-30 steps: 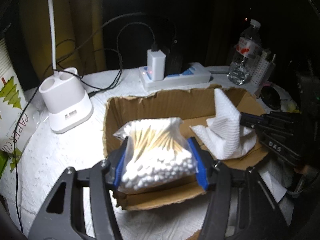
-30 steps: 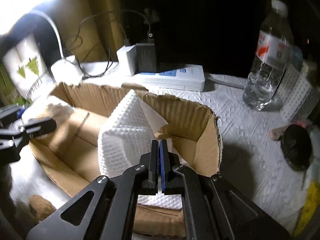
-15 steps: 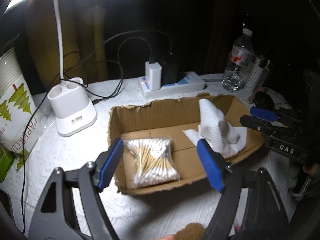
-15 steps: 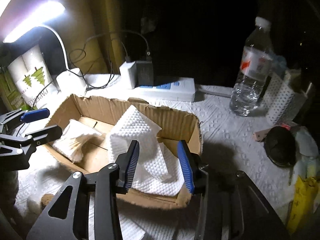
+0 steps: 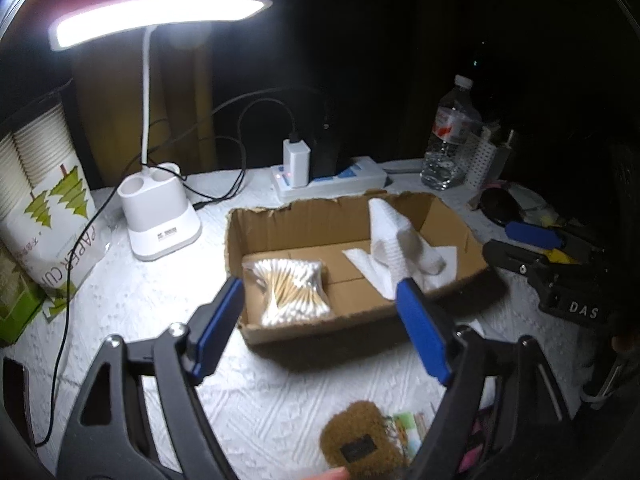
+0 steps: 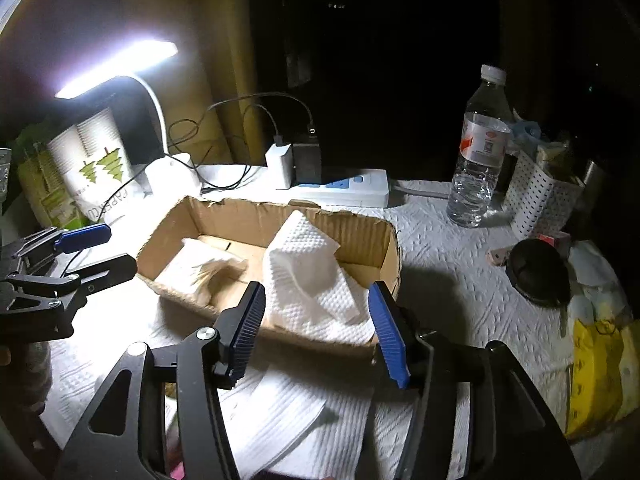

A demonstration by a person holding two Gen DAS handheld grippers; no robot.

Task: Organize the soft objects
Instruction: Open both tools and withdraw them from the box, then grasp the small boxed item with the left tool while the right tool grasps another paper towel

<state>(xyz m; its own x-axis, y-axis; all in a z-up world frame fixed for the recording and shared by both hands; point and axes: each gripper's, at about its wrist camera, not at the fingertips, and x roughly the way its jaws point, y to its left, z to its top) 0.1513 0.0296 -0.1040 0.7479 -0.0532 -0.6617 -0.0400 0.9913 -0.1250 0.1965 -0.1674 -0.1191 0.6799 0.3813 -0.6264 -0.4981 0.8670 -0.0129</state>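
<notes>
We are holding both the left gripper and right gripper spread and empty; the peaked white paper towel, centre frame, is risking toppling over the brown cardboard box wall.

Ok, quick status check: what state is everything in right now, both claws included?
Left claw: open, empty.
Right claw: open, empty.
Bag of cotton swabs: lying flat in the box, left end.
Paper towel: crumpled, peaked, in the box's right end.
Cardboard box: open-topped, on the table.
Desk lamp: on.
Water bottle: upright, capped.
</notes>
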